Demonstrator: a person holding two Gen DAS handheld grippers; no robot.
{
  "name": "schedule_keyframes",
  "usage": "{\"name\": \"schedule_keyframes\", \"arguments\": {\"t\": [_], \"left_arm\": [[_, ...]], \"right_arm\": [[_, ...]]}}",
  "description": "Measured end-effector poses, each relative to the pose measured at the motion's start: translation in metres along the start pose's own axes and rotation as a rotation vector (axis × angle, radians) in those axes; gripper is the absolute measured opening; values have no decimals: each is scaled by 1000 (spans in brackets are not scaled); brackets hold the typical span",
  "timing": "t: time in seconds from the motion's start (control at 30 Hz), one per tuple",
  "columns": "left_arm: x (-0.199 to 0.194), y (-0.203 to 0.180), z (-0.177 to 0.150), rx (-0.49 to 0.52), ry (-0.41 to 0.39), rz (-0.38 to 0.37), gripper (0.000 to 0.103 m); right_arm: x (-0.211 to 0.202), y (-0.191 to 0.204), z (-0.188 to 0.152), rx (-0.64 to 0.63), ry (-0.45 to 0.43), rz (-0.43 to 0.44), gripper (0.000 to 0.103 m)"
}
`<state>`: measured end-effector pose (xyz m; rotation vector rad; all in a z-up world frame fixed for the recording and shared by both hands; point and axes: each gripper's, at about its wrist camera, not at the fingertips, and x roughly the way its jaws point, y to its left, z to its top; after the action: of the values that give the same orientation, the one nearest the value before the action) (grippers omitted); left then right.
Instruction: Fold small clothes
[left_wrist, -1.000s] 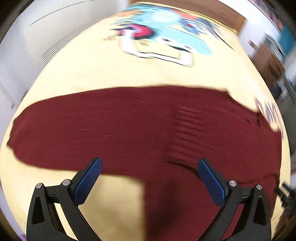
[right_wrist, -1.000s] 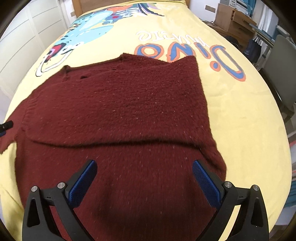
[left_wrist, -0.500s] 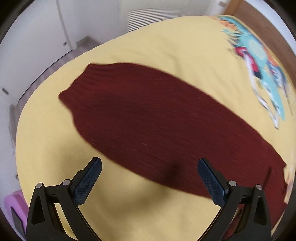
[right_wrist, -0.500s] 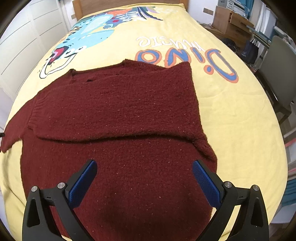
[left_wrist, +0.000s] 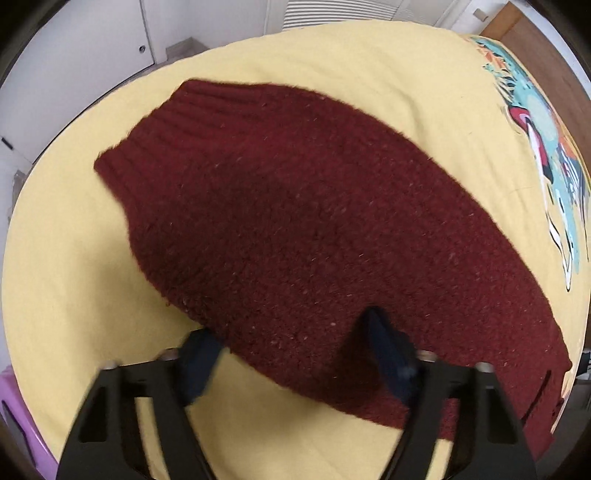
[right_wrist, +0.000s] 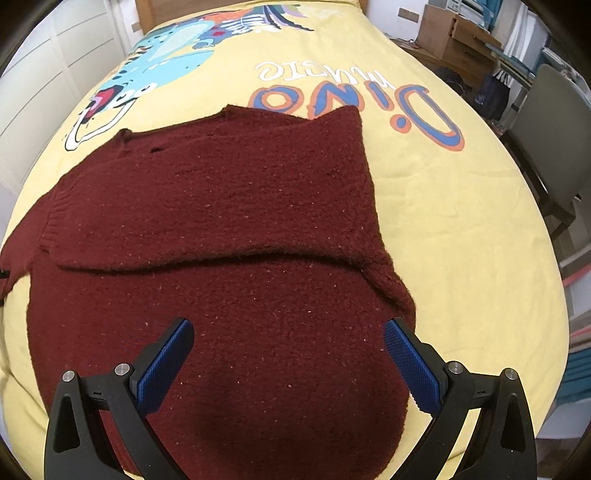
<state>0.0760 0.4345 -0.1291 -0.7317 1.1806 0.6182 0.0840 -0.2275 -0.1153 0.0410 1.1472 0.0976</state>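
Observation:
A dark red knit sweater (right_wrist: 229, 229) lies flat on a yellow bedspread (right_wrist: 461, 221), one sleeve folded across its body. In the left wrist view its other sleeve (left_wrist: 314, 229) stretches out, ribbed cuff (left_wrist: 173, 122) at the far end. My left gripper (left_wrist: 291, 347) is open and low over the sleeve's near edge, one blue pad on each side of the fabric edge, blurred. My right gripper (right_wrist: 288, 354) is open and empty above the sweater's lower body.
The bedspread carries a dinosaur print (right_wrist: 166, 55) and "Dino" lettering (right_wrist: 354, 99). A grey chair (right_wrist: 550, 122) and cardboard boxes (right_wrist: 454, 33) stand right of the bed. White cupboards (left_wrist: 74, 44) and a purple object (left_wrist: 14, 406) lie beyond the bed's edge on the left.
My left gripper has swung left along the sleeve, dropped closer to it, and its fingers have drawn somewhat nearer each other. My right gripper has pulled back slightly over the sweater body.

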Motion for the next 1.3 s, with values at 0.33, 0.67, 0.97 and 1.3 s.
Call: {"name": "schedule_keyframes", "arguments": {"t": [0.33,0.67,0.97,1.3], "left_arm": [[-45,-31,-7,158,-67,-107,8],[-106,-154,-84,482,-145,-246,7],[-104,-290,-159,685,-121,-387,7],[-72,-407,-262,897,-47,-430,7]], "right_arm": [[6,-2,6,14,3,10,102],[-4,-6,18,39,-38,31,102],[-10,-19,31,68,-64,23,102],[-16,-36,40,74,-80,6,102]]}}
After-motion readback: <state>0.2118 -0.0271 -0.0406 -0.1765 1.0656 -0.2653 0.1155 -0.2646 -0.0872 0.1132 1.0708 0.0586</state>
